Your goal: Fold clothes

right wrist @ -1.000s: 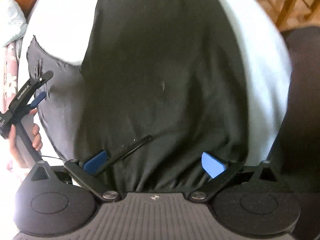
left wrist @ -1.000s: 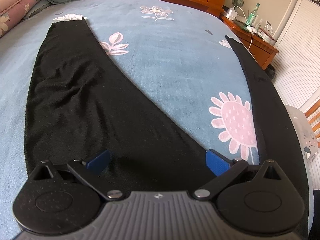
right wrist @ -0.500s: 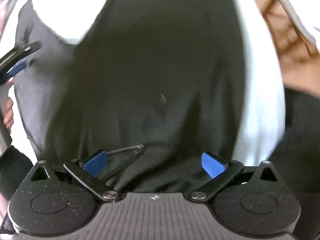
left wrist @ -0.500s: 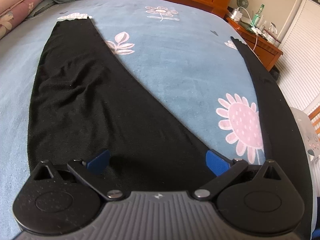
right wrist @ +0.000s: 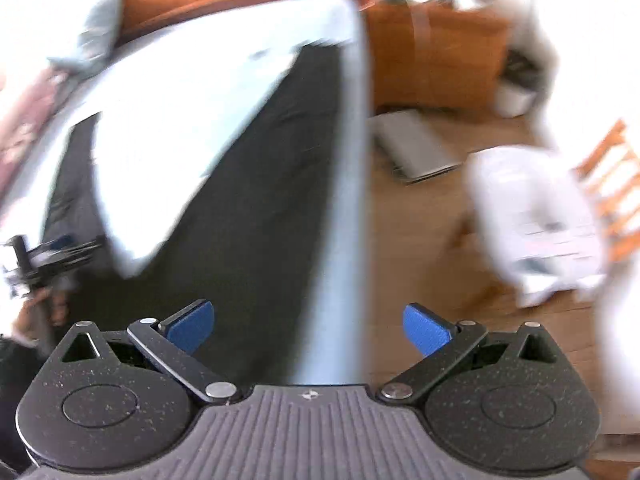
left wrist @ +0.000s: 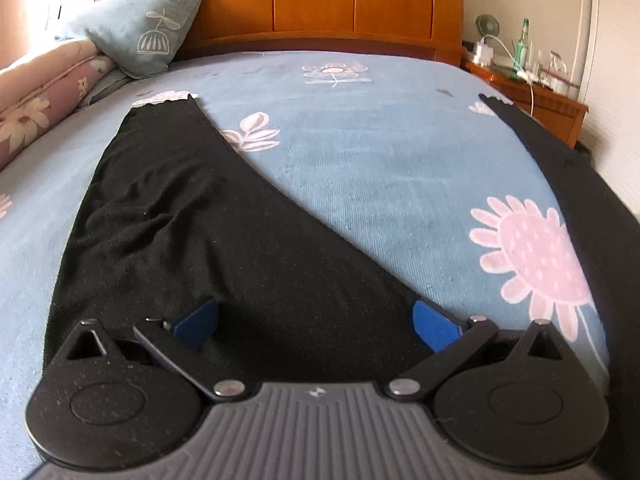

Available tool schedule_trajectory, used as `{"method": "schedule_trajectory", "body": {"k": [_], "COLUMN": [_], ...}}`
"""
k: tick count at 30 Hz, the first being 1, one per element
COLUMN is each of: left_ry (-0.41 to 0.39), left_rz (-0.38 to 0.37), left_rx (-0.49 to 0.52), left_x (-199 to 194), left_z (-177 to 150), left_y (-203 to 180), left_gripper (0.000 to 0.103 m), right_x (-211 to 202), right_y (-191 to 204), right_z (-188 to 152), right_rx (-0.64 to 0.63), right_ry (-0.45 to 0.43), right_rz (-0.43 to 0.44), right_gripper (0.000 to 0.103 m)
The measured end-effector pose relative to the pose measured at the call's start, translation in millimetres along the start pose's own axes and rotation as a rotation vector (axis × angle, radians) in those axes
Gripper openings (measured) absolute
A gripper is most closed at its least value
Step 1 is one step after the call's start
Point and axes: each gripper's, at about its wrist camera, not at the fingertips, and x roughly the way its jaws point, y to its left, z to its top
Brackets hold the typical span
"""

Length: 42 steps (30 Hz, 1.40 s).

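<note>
I am looking along my left gripper (left wrist: 316, 326), whose blue pads (left wrist: 434, 326) are standing wide apart over the crotch of the black trousers (left wrist: 168, 216), pinching nothing. The trousers are lying flat on the blue flowered bedspread (left wrist: 360, 160), legs splayed in a V: one leg is running toward the light blue pillow (left wrist: 144, 28), the other (left wrist: 576, 184) is stretching along the bed's right edge toward the wooden nightstand (left wrist: 536, 100). My right gripper (right wrist: 310, 326) is also standing spread and empty, poised over the bed's edge; its view is blurring badly, showing the trousers (right wrist: 256, 200) beside wooden floor (right wrist: 420, 264).
</note>
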Motion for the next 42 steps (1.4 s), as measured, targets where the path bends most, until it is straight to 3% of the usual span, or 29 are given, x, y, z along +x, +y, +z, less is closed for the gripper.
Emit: {"method": "schedule_trajectory", "body": {"k": [5, 7, 9, 11, 13, 19, 24, 28, 33, 39, 42], "left_ry": [0.009, 0.036, 0.112, 0.169, 0.159, 0.079, 0.049, 0.098, 0.179, 0.190, 0.245], "left_rz": [0.007, 0.009, 0.016, 0.017, 0.000, -0.001, 0.028, 0.048, 0.012, -0.106, -0.137], "left_rx": [0.016, 0.026, 0.024, 0.003, -0.012, 0.084, 0.208, 0.208, 0.060, -0.083, -0.136], "left_x": [0, -1, -6, -21, -49, -143, -192, -212, -225, -234, -228], "left_z": [3, 6, 16, 25, 28, -1, -53, -84, -109, -133, -149], "left_y": [-2, -3, -5, -11, -20, -63, -95, -107, -103, -97, -95], "left_gripper": [0.103, 0.103, 0.102, 0.102, 0.102, 0.102, 0.102, 0.102, 0.102, 0.102, 0.102], "right_x": [-69, -89, -92, -83, -68, 27, 55, 74, 83, 101, 104], "right_y": [-90, -107, -101, -92, -82, 12, 78, 98, 108, 117, 118], "right_z": [4, 4, 5, 7, 6, -31, -70, -98, -125, -148, -150], "right_rx": [-0.007, -0.075, -0.173, -0.234, -0.292, -0.653, -0.861, -0.950, -0.991, -0.960, -0.943], "right_ry": [-0.127, -0.184, -0.255, -0.294, -0.306, -0.135, -0.031, 0.072, 0.062, 0.090, 0.107], "right_rz": [-0.240, -0.315, -0.337, -0.257, -0.139, 0.207, 0.424, 0.453, 0.395, 0.309, 0.272], "right_gripper": [0.103, 0.103, 0.103, 0.103, 0.103, 0.103, 0.103, 0.103, 0.103, 0.103, 0.103]}}
